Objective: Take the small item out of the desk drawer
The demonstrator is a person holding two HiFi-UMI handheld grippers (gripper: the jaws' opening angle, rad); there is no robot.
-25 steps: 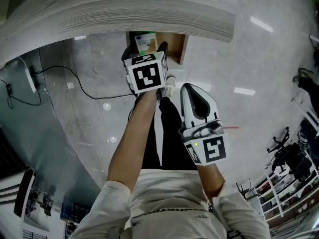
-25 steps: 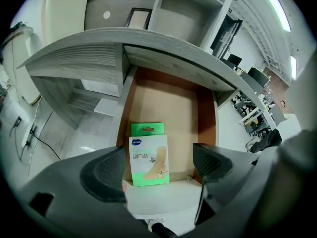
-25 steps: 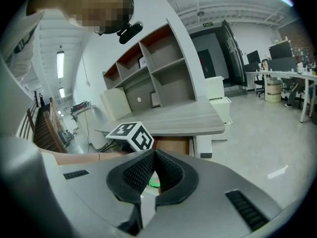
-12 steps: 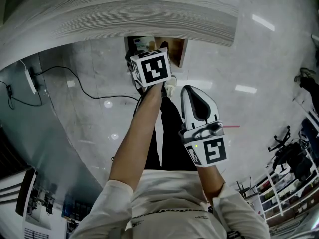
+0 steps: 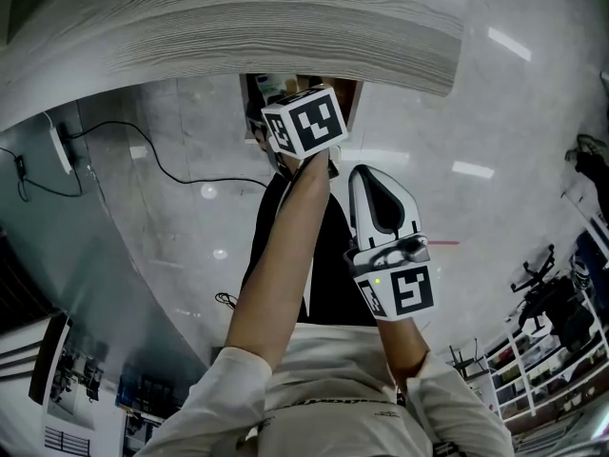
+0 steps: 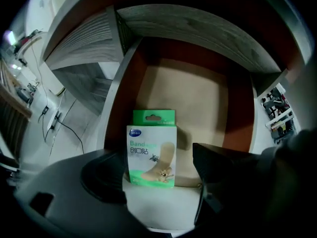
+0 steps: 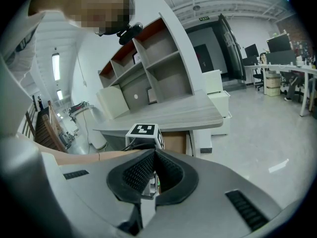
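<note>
Grasp in hand: the left claw (image 6: 156, 181) is in the drawer (image 6: 210, 100) under the table (image 5: 238, 27), jaws apart either side of the upright box (image 6: 151, 152); the right claw (image 7: 152, 176) waits closed, empty; next, squeeze squarely, then lift out.

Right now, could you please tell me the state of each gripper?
Left tongs: open, bandage box between them, not gripped.
Right tongs: closed, empty.
</note>
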